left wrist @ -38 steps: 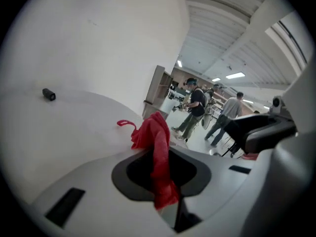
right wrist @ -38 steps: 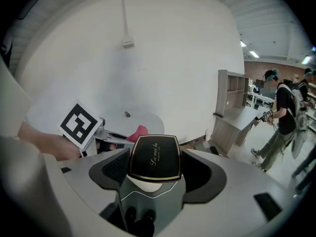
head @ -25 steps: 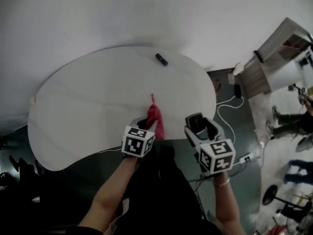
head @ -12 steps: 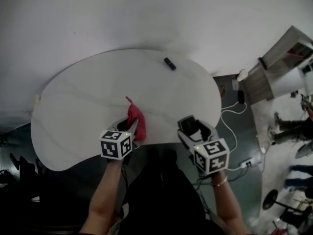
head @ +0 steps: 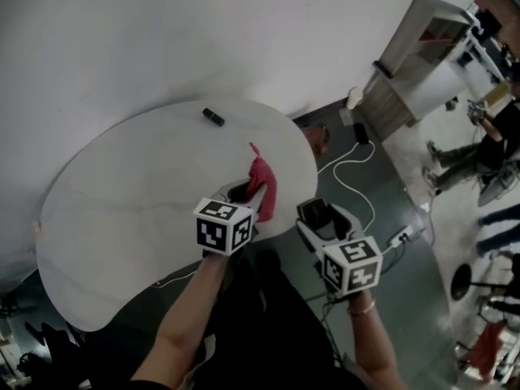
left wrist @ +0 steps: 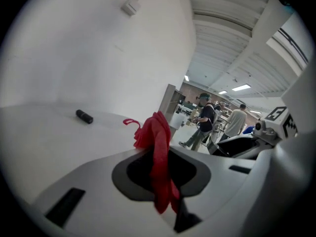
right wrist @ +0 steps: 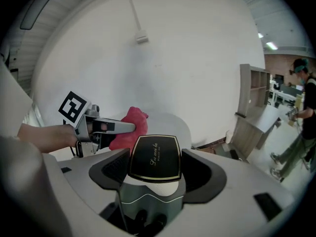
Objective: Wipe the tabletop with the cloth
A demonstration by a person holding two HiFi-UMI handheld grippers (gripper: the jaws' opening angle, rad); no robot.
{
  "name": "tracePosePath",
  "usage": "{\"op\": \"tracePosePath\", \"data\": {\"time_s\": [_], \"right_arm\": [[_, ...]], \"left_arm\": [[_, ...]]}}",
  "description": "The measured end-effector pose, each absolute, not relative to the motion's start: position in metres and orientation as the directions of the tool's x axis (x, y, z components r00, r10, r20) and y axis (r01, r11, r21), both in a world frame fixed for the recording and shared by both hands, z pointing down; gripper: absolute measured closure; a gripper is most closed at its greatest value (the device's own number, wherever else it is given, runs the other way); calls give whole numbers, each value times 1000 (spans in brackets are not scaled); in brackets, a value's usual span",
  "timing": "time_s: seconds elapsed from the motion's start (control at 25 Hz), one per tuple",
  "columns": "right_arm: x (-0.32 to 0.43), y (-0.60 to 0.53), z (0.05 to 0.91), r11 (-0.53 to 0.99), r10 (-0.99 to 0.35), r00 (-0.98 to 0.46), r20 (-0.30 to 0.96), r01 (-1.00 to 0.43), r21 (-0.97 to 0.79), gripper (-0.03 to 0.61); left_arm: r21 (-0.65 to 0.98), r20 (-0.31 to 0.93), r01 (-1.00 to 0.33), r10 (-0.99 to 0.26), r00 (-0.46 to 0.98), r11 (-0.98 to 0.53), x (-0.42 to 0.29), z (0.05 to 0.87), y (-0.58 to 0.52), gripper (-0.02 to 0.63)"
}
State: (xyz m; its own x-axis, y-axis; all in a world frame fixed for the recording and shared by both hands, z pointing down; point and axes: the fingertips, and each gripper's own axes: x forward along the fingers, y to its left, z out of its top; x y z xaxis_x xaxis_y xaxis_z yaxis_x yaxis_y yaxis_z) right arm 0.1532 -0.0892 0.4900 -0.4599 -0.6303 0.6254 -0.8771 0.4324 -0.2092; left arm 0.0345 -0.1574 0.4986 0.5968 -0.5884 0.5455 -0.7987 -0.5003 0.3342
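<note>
A red cloth (head: 262,182) is pinched in my left gripper (head: 248,195), which is shut on it over the right part of the white rounded tabletop (head: 138,193). In the left gripper view the cloth (left wrist: 157,147) hangs bunched between the jaws of the gripper (left wrist: 158,158). My right gripper (head: 325,216) stays off the table's near right edge, shut on a pale green container with a black, gold-rimmed cap (right wrist: 154,158). The right gripper view shows the left gripper (right wrist: 101,127) from the side, with the cloth (right wrist: 129,128) under it.
A small black cylinder (head: 214,117) lies near the table's far edge, also seen as the black cylinder (left wrist: 84,116). White cables (head: 357,165) and a power strip (head: 400,236) lie on the floor at the right. A wooden shelf unit (head: 410,47) and people (head: 467,149) stand beyond.
The left gripper swept the cloth left across the tabletop, then back right toward the table's right end. The head view has swung. The right gripper kept its hold beside the table.
</note>
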Motion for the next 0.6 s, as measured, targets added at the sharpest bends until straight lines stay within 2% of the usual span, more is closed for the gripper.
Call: {"op": "tracePosePath", "data": {"time_s": [0.36,0.6], "right_arm": [[216,-82,493,267,-695,-334,637,-942,-202,261],[225,-84,492,268,-692,-340,637,-940,-210,261]], "left_arm": [[354,589,-676,-408,698,-646,160,529,-185,554],[302,688,-717,-377,620,-628,170,553,-191,554]]}}
